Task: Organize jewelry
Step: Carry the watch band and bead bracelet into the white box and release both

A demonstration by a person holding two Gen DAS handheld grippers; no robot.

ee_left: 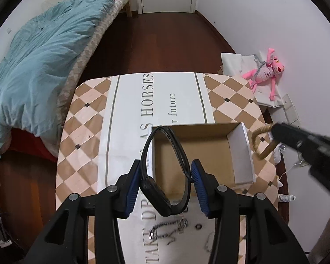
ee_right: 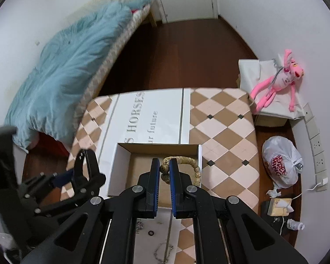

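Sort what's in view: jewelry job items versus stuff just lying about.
Job:
- black watch in left hand-held gripper
- bead bracelet in right hand-held gripper
- cardboard box
- chain necklace
- small ring

Lying about:
- pink plush toy
- blue duvet
- plastic bag

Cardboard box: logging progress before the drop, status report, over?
Left gripper shut on black watch. Right gripper shut on bead bracelet. Both above cardboard box, nothing blocking.
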